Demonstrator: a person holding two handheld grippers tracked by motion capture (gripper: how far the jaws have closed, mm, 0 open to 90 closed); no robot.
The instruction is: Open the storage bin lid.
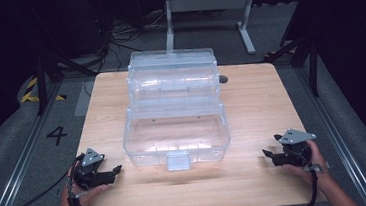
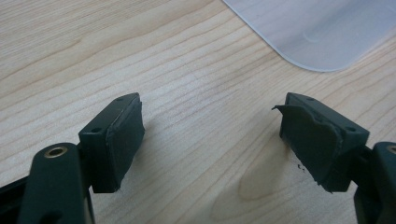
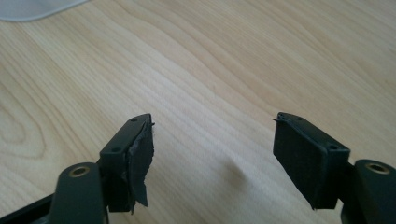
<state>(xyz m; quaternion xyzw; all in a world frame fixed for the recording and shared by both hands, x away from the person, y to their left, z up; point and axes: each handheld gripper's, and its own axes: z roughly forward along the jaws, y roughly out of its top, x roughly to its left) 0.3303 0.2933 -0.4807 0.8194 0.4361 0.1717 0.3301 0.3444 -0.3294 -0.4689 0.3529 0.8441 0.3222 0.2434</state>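
Note:
A clear plastic storage box [image 1: 176, 133] with stacked tiers stands at the middle of the wooden table [image 1: 251, 102]; a small latch [image 1: 178, 161] sits on its near wall. My left gripper [image 1: 118, 169] rests low at the table's near left, pointing right toward the box, jaws open with nothing between them. In the left gripper view the pads [image 2: 123, 140] frame bare wood, and a corner of the box [image 2: 322, 28] shows at top right. My right gripper [image 1: 266, 153] sits at the near right, pointing left, open and empty. The right gripper view has the box's edge [image 3: 32, 7] at top left.
A small dark knob [image 1: 223, 79] lies on the table behind the box at right. The table stands on a grey floor with rails either side and a white frame [image 1: 207, 5] beyond. Bare wood lies between each gripper and the box.

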